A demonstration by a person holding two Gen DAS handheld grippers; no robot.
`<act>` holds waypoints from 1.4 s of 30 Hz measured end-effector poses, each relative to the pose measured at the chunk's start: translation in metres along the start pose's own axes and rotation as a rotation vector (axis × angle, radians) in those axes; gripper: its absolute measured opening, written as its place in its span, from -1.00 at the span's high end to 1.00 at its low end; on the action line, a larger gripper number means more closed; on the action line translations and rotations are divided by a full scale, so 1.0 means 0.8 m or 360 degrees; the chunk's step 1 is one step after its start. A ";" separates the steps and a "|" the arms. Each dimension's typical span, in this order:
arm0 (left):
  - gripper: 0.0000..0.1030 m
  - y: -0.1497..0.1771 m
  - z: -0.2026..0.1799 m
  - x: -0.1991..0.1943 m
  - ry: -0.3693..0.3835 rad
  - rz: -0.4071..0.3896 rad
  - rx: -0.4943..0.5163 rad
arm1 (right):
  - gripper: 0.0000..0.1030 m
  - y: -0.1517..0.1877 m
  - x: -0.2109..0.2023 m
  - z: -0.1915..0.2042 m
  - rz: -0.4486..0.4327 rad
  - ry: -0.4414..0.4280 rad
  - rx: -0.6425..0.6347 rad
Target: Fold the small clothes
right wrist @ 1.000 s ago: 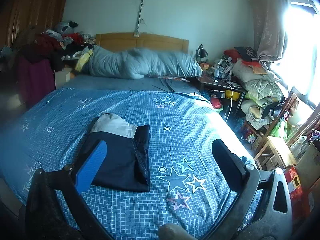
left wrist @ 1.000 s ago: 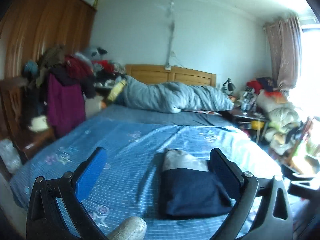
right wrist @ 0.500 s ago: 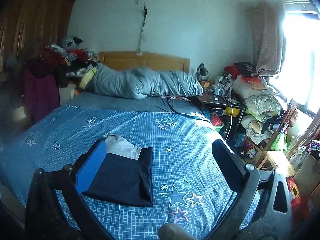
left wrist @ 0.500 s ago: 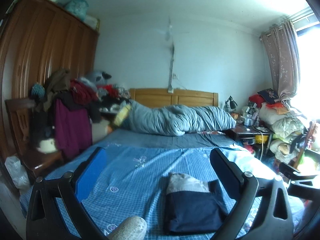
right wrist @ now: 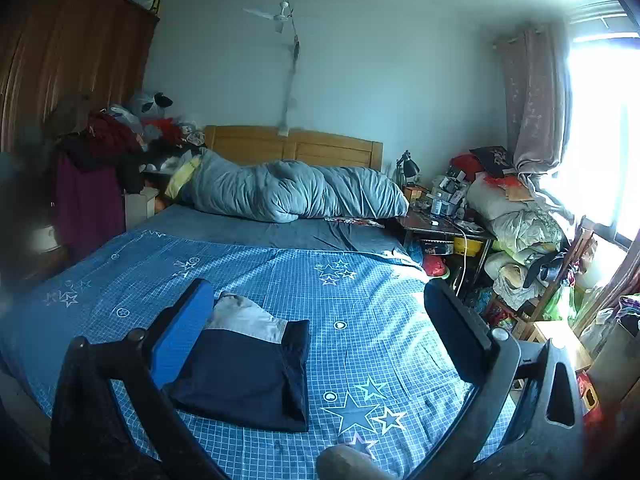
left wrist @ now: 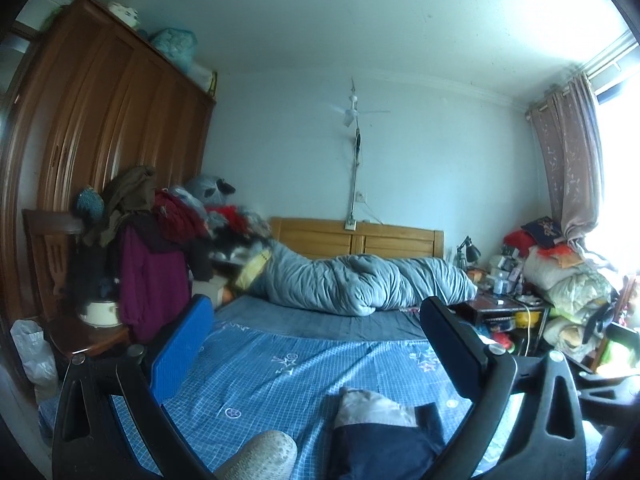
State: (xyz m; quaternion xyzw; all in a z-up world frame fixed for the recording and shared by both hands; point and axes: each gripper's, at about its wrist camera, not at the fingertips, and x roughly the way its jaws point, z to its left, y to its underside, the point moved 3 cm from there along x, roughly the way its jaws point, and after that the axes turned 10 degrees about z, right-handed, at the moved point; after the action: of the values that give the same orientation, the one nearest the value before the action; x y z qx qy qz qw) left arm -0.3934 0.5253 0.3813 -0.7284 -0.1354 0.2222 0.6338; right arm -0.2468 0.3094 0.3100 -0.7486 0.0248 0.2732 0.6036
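I had both tongs lifted off the bed and spread wide with nothing between them: the left gripper looked out toward the headboard and the rolled grey-blue duvet, and the right gripper looked down across the star-printed sheet. The navy garment lay flat on the near part of the sheet as a tidy rectangle, a paler grey part showing at its far end. From my right tong it sat low and to the left, partly behind the blue-padded finger; from my left tong it sat low and to the right, just inside the black finger. So it lay between the two tools, below both, touching neither. Its long axis seemed to run away from me toward the headboard, with the folded edge on the right side. I judged the right tong the better placed for any further touch, since it saw the whole piece, while the left saw only its far half at the bottom of the view. The fold looked finished to me. As for containers, I could make out no basket or bin for folded clothes; the heaps on the chair and by the window were loose piles.
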 end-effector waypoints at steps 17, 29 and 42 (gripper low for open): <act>-1.00 0.012 -0.014 0.016 0.0086 0.0065 -0.0003 | -1.00 0.015 0.030 -0.005 0.0117 -0.0126 0.0081; -1.00 0.033 -0.019 0.033 0.0090 0.0106 -0.0008 | -1.00 -0.003 -0.020 -0.009 -0.0064 -0.0129 0.0082; -1.00 0.049 -0.047 0.074 -0.0122 0.0491 0.0232 | -1.00 -0.010 -0.024 -0.015 -0.0010 -0.0439 0.0190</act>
State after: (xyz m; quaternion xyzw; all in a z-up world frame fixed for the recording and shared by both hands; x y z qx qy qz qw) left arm -0.3268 0.5151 0.3378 -0.6837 -0.0295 0.3537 0.6377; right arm -0.2556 0.2951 0.3272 -0.6668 -0.0444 0.3696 0.6456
